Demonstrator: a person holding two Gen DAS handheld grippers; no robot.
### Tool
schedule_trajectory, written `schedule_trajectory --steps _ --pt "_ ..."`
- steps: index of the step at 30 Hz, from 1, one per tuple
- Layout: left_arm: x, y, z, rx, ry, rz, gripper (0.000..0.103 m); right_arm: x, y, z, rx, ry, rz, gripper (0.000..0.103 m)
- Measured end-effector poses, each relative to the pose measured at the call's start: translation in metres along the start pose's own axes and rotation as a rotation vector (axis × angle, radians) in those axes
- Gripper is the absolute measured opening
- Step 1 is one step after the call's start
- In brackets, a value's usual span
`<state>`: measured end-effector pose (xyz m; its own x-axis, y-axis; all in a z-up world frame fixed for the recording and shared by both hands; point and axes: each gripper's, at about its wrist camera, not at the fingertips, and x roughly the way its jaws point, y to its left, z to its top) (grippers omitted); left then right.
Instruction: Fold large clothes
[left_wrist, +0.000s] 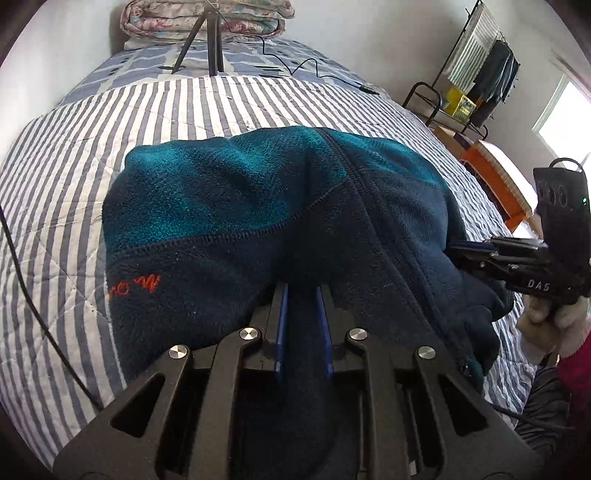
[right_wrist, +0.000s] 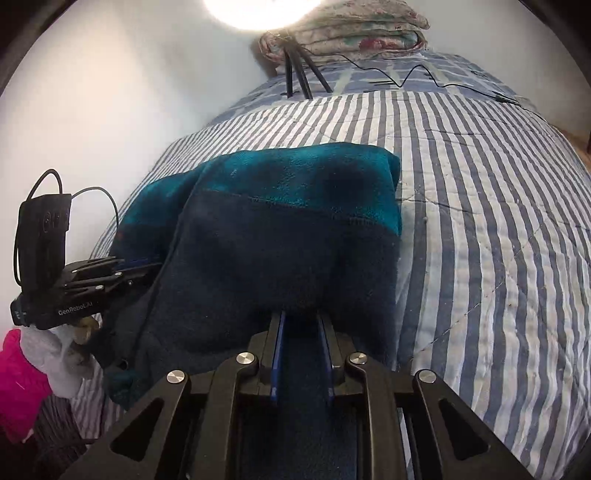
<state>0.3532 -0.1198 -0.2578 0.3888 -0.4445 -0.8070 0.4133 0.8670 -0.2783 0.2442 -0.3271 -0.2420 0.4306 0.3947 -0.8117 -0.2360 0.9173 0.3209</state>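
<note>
Fleece jacket (left_wrist: 258, 206), teal over navy, lies bunched on the striped quilt (left_wrist: 74, 166) of the bed, near the bed's front edge; red embroidered lettering shows on the jacket's left side and a zip line runs down its middle in the left wrist view. Left hand-held gripper (left_wrist: 301, 291): blue pads clamped on a fold of the jacket's navy near edge, fabric filling the narrow gap between the jaws. Right hand-held gripper (right_wrist: 300, 317): likewise closed on navy fabric at the jacket's near edge, to the right of the zip. Each gripper shows in the other's view, fingers buried in the jacket. Beyond the jacket, toward the bed's head: a black tripod (left_wrist: 210, 40) standing on the bed, a thin black cable (left_wrist: 295, 66) trailing from it, and a folded floral quilt (right_wrist: 351, 33) against the wall. A clothes rack (left_wrist: 480, 70) stands right of the bed.
</note>
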Motion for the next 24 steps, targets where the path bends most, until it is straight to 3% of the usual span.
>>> schedule_trajectory --steps 4,8,13,16,19,24 --pt "-0.041 0.015 -0.001 -0.079 -0.077 -0.069 0.02 -0.035 -0.003 0.0 0.015 -0.04 0.068 0.017" --pt "-0.062 0.033 -0.01 -0.129 -0.109 -0.057 0.026 -0.065 -0.008 -0.002 0.016 -0.119 0.072 0.021" --pt "-0.061 0.052 -0.03 -0.183 -0.076 -0.073 0.026 -0.051 0.007 -0.018 -0.056 -0.023 0.086 0.021" --pt "-0.053 0.056 -0.036 -0.158 -0.059 -0.043 0.026 -0.03 0.013 -0.038 -0.124 0.055 0.007 0.021" --pt "-0.048 0.051 -0.043 -0.121 -0.046 -0.019 0.026 -0.019 0.001 -0.049 -0.077 0.075 0.012 0.021" --pt "-0.071 0.068 -0.037 -0.213 -0.073 -0.099 0.03 -0.042 0.005 -0.045 -0.139 0.067 -0.001 0.022"
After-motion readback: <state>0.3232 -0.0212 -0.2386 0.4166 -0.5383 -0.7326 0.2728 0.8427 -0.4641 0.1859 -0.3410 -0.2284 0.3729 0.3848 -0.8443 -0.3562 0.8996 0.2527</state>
